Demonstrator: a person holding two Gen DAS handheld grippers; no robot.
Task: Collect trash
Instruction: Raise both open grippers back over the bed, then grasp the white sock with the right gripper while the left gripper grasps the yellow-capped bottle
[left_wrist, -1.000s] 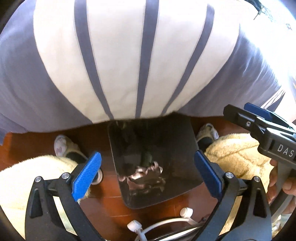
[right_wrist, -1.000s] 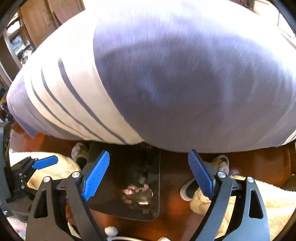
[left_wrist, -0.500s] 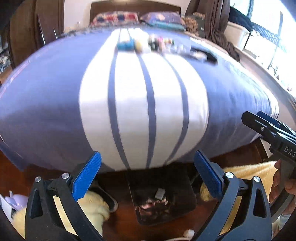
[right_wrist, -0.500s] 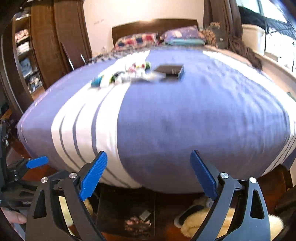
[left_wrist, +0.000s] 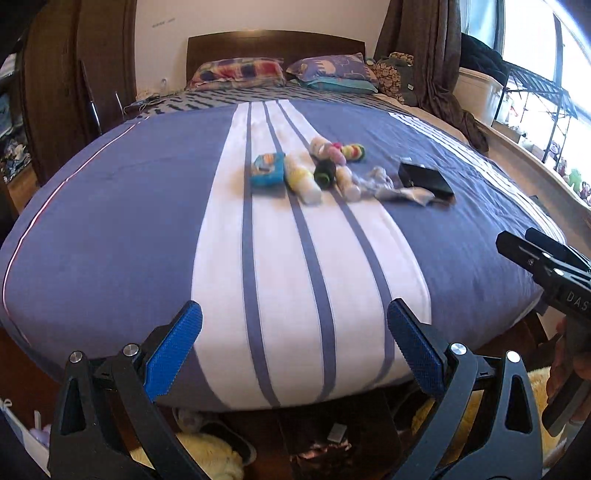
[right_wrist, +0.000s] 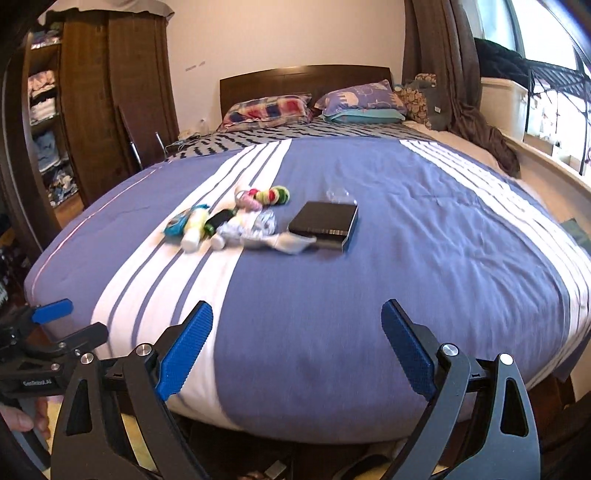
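Note:
A heap of small items lies mid-bed on the blue and white striped duvet (left_wrist: 303, 266): a blue packet (left_wrist: 268, 169), a yellow and white bottle (left_wrist: 301, 181), coloured balls (left_wrist: 352, 150), a crumpled silvery wrapper (left_wrist: 402, 194) and a black box (left_wrist: 424, 178). My left gripper (left_wrist: 294, 321) hangs open and empty over the foot of the bed, well short of the heap. My right gripper (right_wrist: 297, 314) is beside it, also open and empty, with the black box (right_wrist: 325, 223) far ahead. Below the bed's foot a dark bin (left_wrist: 376, 435) holds some scraps.
Pillows (left_wrist: 240, 72) and a dark headboard are at the far end. A wooden wardrobe (right_wrist: 110, 92) stands left; a window ledge with a rack (left_wrist: 535, 96) runs along the right. A fluffy yellow rug (left_wrist: 207, 454) and a slipper lie on the floor by the bin.
Both grippers have risen from just over the bin and tilted upward. The bed's top and the heap of items came into view, and the bin sank to the bottom edge.

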